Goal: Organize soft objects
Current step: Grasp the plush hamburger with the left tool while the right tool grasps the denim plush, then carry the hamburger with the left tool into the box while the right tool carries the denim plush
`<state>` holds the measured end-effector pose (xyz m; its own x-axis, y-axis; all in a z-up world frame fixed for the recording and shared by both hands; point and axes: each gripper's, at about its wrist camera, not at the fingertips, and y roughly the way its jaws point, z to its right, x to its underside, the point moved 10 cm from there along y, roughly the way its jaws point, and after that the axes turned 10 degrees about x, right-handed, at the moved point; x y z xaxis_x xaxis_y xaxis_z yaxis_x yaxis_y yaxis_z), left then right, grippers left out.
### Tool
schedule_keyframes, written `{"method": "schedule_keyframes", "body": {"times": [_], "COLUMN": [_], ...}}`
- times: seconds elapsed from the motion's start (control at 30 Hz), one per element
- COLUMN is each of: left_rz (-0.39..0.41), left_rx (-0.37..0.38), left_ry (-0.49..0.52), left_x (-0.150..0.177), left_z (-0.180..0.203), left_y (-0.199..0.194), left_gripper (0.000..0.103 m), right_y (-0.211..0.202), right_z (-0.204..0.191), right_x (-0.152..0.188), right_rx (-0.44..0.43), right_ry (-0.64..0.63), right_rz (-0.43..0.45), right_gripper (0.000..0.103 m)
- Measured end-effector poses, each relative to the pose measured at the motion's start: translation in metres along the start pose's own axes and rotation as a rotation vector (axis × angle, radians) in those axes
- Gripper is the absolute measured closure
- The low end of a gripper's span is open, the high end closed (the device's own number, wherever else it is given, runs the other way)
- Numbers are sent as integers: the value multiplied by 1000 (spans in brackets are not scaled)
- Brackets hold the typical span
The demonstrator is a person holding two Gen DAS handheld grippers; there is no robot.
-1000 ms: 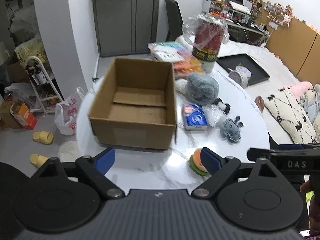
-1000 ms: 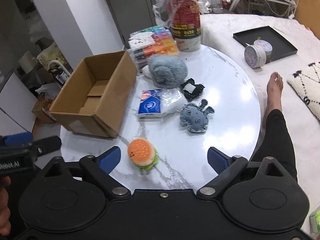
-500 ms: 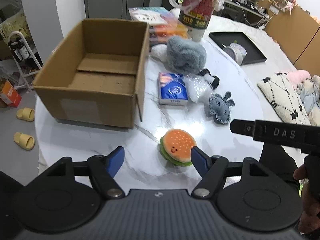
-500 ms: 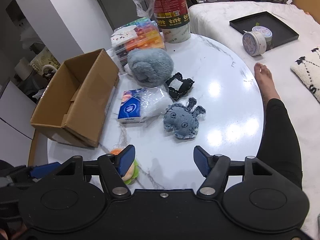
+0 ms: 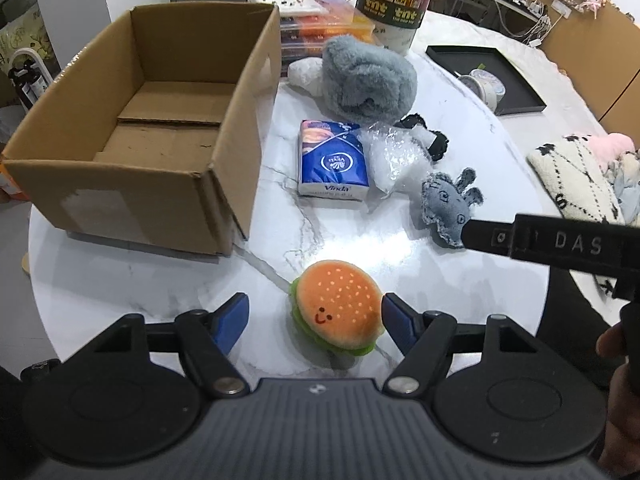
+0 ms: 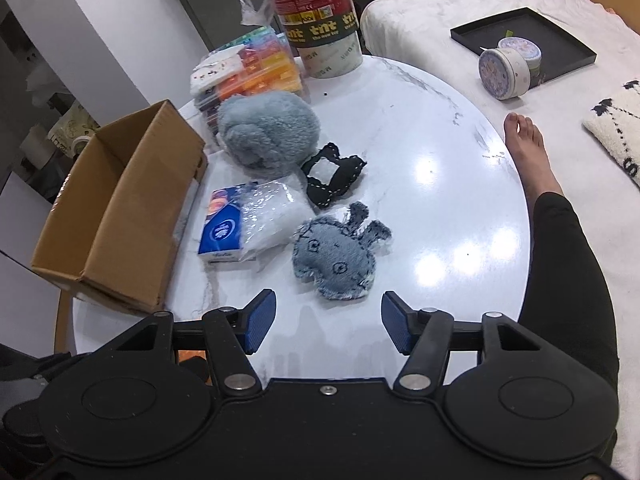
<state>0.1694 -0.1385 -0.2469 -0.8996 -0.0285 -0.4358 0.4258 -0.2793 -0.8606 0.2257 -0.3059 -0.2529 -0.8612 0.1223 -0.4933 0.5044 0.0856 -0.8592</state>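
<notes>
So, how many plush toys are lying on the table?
4: burger plush between the left tool's open jaws; denim bunny before the right tool; black-and-white one behind; big grey plush by the cardboard box.

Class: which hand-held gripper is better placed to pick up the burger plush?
Left. The left hand-held gripper is open with the burger plush between its fingers; the right hand-held gripper faces the denim plush.

We see a red snack tub point(image 6: 320, 20) wrapped in plastic at the marble bench's point(image 6: 440, 200) far edge, colourful stacked cases point(image 6: 256, 72) beside it, and a black tray point(image 6: 524, 40) on the bed.
</notes>
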Motion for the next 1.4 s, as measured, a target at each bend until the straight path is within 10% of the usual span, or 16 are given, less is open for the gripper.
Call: {"method": "schedule_keyframes", "body": {"times": [0.2, 0.53, 1.03, 1.4], "left_rz": [-23, -16, 13, 54], "left_rx": [-12, 24, -7, -29], "left_ry": [-18, -58, -65, -42], "left_x": [2, 2, 1, -7], "left_z": [1, 5, -10, -23], "left_y": [17, 14, -24, -56], "left_gripper": [32, 71, 73, 73], "right_y": [13, 34, 58, 51], "right_z": [2, -10, -26, -31], "right_x": [-6, -15, -18, -20], "right_rx": [6, 26, 130, 179], "right_ry": [-10, -70, -174, -225], "right_rz": [-17, -65, -93, -62], "right_gripper": [45, 44, 34, 76]}}
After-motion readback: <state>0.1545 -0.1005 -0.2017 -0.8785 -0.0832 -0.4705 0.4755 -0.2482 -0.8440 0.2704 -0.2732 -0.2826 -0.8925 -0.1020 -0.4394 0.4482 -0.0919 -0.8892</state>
